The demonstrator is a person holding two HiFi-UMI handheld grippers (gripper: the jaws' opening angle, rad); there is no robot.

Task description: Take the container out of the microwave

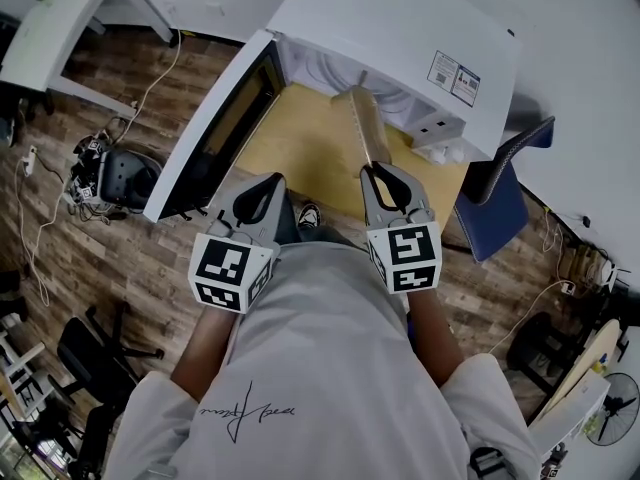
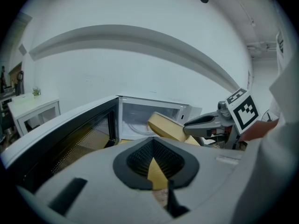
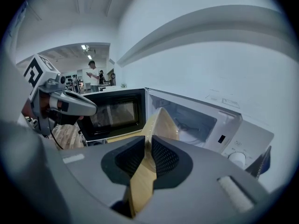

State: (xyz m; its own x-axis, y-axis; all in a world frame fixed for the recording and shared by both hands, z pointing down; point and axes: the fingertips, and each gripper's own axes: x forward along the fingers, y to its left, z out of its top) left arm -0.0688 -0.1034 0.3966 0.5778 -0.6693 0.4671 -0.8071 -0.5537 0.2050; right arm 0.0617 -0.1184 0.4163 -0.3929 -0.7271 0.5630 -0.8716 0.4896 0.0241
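Note:
The white microwave (image 1: 400,28) stands on a yellow table (image 1: 300,153) with its door (image 1: 215,128) swung open to the left. A tan, shallow container (image 1: 362,123) hangs tilted on edge just in front of the microwave's opening. My right gripper (image 1: 377,171) is shut on its near rim. In the right gripper view the container (image 3: 161,122) runs up between the pads of that gripper (image 3: 148,141), in front of the oven cavity (image 3: 201,120). My left gripper (image 1: 270,181) hovers beside the door, shut and empty. The left gripper view shows the container (image 2: 167,126) and the right gripper (image 2: 189,124) to the right.
A blue chair (image 1: 495,203) stands right of the table. On the wooden floor at the left are a black office chair (image 1: 125,178) and cables. A white desk (image 1: 50,28) is at the far left. People (image 3: 95,76) stand far off in the room.

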